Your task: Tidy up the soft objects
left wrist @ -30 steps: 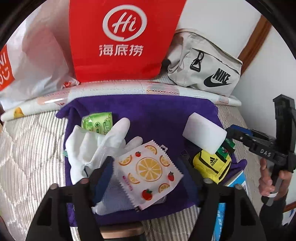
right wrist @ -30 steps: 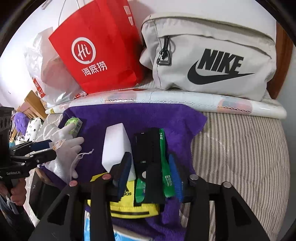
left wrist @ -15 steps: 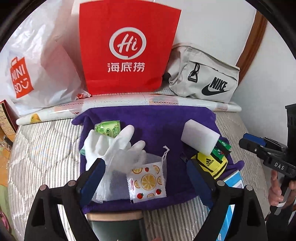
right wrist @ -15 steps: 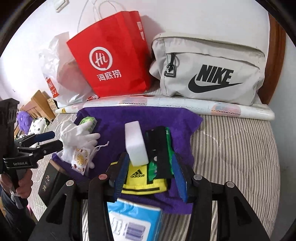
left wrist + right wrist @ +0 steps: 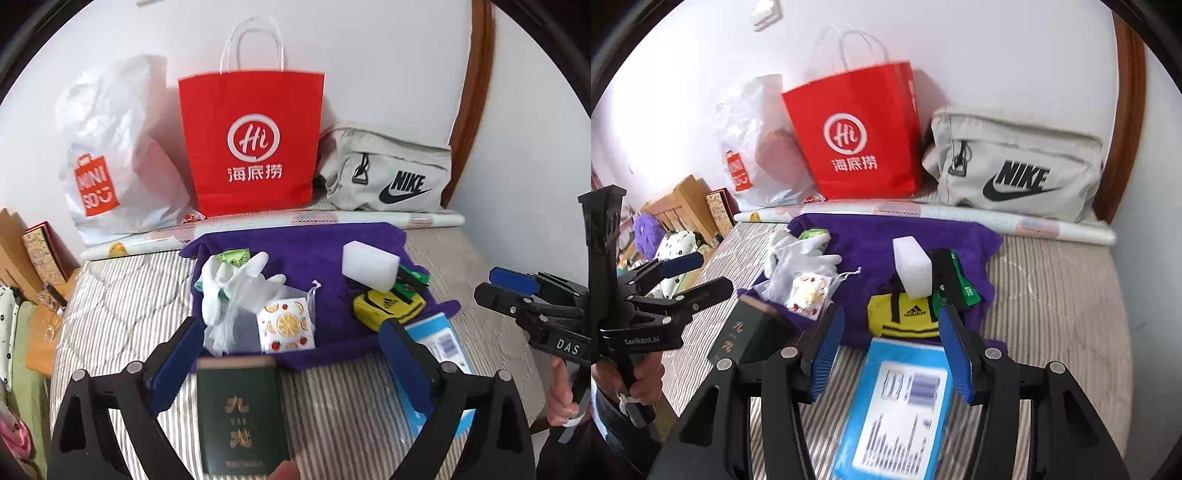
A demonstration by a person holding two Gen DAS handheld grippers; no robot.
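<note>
Both hand-held grippers hang over the striped bed with nothing in them. The left hand-held gripper [image 5: 291,354] has just been opening and is spread wide above a dark green box [image 5: 240,413]. The right hand-held gripper [image 5: 892,354] has been opening too, half-spread over a blue box [image 5: 897,410]. Further back, on the purple towel [image 5: 295,251]: yellow Adidas sock [image 5: 903,315], orange-print pouch [image 5: 286,328], white gloves [image 5: 236,284], white sponge [image 5: 369,264]. Red paper bag [image 5: 255,147] against the wall.

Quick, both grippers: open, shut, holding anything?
Left gripper: open, jaws just widened, holding nothing.
Right gripper: open, jaws just widened, holding nothing.
</note>
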